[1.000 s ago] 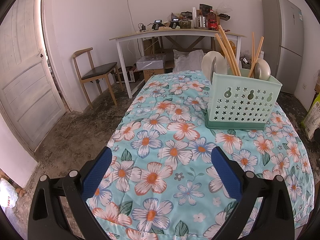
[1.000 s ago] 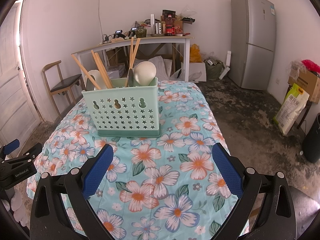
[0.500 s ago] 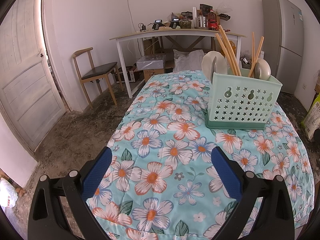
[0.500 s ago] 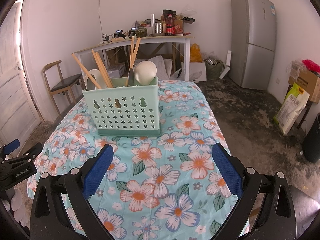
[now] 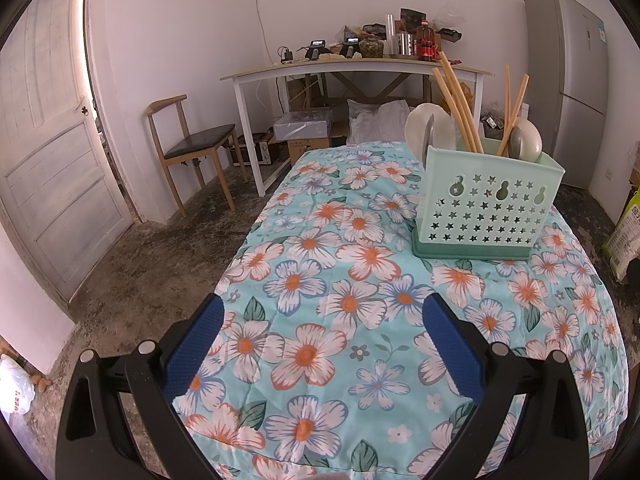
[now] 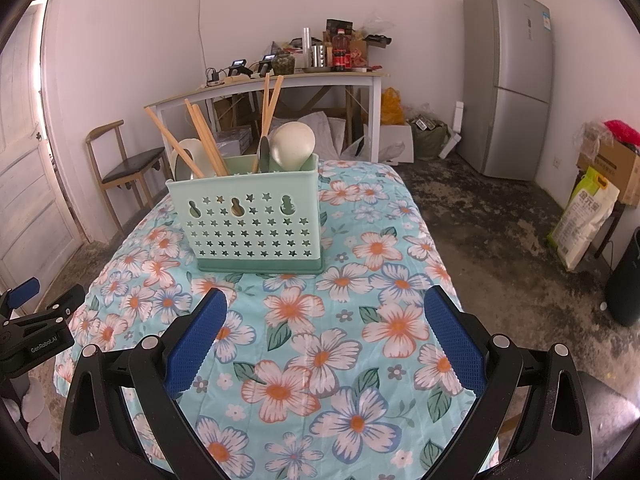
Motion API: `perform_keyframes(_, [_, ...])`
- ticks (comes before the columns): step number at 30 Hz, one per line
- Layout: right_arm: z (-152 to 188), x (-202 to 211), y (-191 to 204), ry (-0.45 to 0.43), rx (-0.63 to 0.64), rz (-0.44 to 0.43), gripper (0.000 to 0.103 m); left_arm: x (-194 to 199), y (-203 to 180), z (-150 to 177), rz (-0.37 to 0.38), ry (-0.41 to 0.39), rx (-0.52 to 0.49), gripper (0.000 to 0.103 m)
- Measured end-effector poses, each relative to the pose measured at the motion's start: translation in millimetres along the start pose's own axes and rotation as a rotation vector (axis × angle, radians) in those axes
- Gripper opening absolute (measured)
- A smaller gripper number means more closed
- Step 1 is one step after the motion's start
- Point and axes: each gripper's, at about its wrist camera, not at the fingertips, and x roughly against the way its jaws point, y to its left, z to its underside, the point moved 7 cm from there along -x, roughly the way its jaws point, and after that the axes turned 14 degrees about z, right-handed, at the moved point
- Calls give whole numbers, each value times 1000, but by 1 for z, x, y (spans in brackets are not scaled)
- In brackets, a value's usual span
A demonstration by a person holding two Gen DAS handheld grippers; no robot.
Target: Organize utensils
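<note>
Mint-green utensil caddy [image 6: 250,220] holds chopsticks [image 6: 204,140] and spoons – left gripper [image 5: 322,340] and right gripper [image 6: 324,336] both gape empty

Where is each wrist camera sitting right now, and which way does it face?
Left wrist view: behind the open left tool, over the table's near-left end, facing the utensil caddy at right; only its own fingers show.
Right wrist view: behind the open right tool, facing the caddy ahead-left; the left tool shows at the left edge.
Shared: caddy, floral tablecloth, white desk, fridge.
</note>
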Motion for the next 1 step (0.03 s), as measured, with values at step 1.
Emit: perform_keyframes(1, [0, 0, -1, 0, 0, 0, 95, 0, 0, 0, 0, 0, 0, 97])
